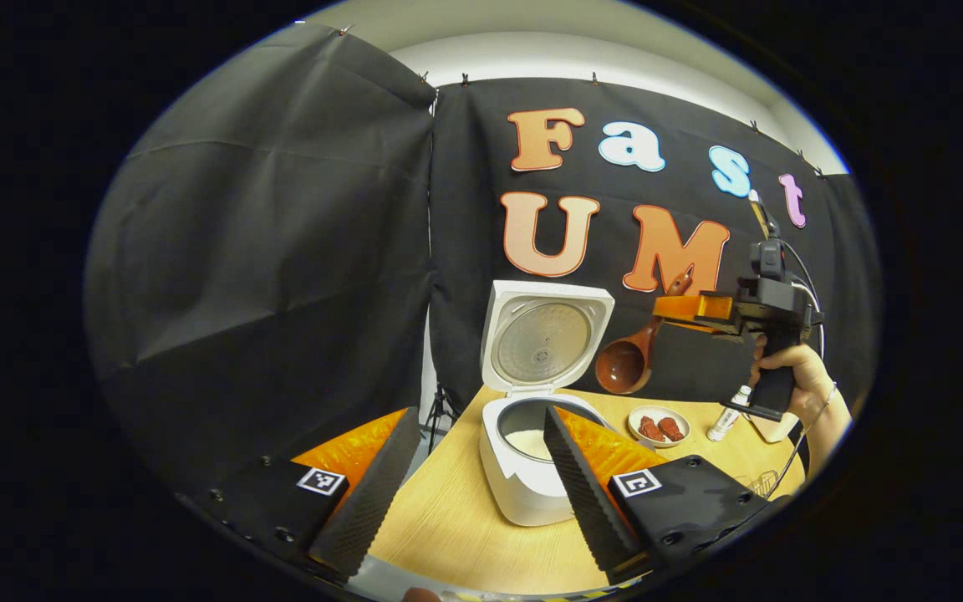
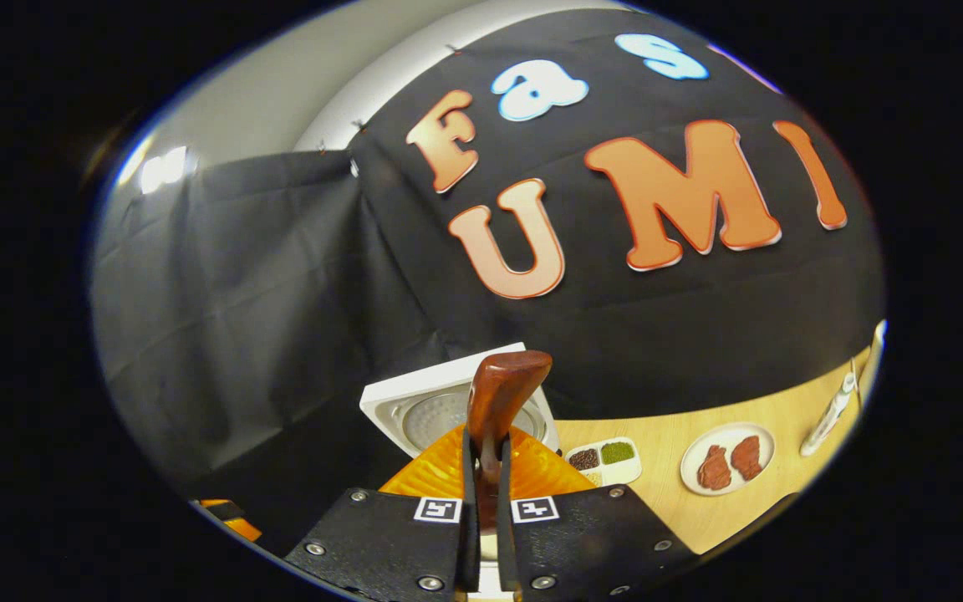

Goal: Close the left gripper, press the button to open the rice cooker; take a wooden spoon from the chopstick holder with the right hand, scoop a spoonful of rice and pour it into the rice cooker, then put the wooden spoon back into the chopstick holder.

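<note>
Claw (image 2: 481,502) clamping wooden spoon (image 2: 500,397) — upright handle

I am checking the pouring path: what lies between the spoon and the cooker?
Only open air, seen in the left gripper view: the spoon hangs beside the cooker lid.

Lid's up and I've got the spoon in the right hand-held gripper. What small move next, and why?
Probably carry the wooden spoon to the chopstick holder, though neither view places it. The rice cooker stands open with rice in its pot, and the spoon hangs bowl-down and looks empty beside the lid, its handle clamped in the right hand-held gripper. The left hand-held gripper is open, idle.
</note>
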A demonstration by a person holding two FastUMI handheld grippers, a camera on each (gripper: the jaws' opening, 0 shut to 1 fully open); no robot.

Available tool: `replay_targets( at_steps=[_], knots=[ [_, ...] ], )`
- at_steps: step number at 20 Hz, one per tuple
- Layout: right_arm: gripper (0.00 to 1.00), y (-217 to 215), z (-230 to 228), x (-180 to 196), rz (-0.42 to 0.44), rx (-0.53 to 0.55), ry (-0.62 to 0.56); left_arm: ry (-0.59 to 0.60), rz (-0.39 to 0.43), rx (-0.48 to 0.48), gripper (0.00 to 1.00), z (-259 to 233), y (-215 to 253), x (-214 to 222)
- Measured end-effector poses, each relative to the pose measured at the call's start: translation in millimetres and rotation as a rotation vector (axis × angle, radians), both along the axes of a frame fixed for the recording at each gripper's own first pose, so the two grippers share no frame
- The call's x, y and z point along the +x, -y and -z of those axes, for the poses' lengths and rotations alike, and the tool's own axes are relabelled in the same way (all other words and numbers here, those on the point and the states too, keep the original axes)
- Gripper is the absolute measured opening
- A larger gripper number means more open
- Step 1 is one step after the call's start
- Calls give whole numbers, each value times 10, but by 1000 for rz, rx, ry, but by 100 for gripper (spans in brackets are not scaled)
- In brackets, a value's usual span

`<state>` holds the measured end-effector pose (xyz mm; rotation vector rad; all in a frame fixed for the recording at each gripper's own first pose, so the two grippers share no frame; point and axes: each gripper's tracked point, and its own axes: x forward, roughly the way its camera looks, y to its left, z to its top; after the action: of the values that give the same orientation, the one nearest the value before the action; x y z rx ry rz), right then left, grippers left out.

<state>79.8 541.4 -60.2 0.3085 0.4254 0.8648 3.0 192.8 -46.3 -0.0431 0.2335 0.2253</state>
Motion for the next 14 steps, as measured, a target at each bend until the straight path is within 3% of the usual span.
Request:
replay_targets(
  at_steps=[4, 14],
  knots=[
    [8, 662, -20, 124, 87, 83, -114, 20, 11, -1, 100, -84, 56, 58],
    [7, 2694, 58, 344, 394, 105, -147, 12, 73, 20, 100, -86, 346, 204]
  ],
)
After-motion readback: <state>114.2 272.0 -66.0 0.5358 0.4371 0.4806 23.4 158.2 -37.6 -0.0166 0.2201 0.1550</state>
